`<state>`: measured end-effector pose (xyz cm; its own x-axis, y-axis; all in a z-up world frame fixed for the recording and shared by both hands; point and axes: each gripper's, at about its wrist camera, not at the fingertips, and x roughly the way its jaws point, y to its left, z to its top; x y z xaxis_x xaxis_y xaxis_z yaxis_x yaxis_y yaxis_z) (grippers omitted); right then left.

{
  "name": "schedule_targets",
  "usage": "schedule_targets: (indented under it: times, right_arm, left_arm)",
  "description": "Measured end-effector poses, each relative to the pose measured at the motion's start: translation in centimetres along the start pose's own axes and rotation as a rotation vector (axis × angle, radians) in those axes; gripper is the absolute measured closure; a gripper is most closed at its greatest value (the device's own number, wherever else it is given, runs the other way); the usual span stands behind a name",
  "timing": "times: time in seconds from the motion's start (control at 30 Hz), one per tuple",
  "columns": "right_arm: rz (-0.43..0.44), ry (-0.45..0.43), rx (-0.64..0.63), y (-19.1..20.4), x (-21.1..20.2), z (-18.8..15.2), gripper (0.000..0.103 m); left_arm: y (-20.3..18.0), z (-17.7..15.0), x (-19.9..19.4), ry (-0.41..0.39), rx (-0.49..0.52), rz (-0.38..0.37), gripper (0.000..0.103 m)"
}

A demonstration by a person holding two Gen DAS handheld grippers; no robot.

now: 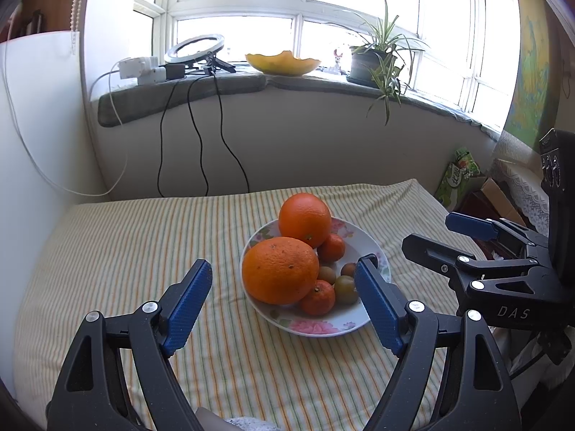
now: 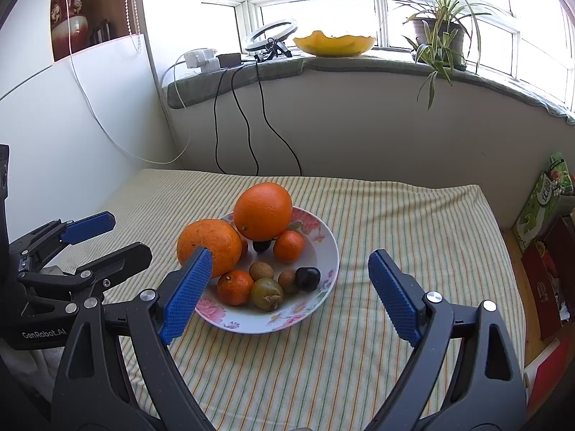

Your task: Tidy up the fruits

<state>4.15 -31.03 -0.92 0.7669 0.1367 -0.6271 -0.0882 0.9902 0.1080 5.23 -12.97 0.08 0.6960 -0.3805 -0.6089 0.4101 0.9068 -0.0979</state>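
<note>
Left gripper (image 1: 284, 289) wide open, empty, above the striped cloth (image 1: 143, 244). Right gripper (image 2: 291, 285) wide open too, holding nothing. Plate (image 2: 323, 273) of fruit sits mid-frame: two big oranges (image 2: 262, 210), small tangerines (image 2: 288, 246), greenish and dark small fruits.

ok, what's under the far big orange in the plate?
The far orange rests over a dark fruit, between the near orange and a mandarin. Plate beneath is hidden.
</note>
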Motion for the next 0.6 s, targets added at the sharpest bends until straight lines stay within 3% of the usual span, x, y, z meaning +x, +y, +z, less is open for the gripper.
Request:
schedule_targets:
  times: [0.6]
  right_arm:
    - [-0.005, 0.005, -0.003, -0.07, 0.09, -0.12, 0.012]
  left_arm:
    - [-0.01, -0.08, 0.08, 0.000, 0.003, 0.003, 0.021]
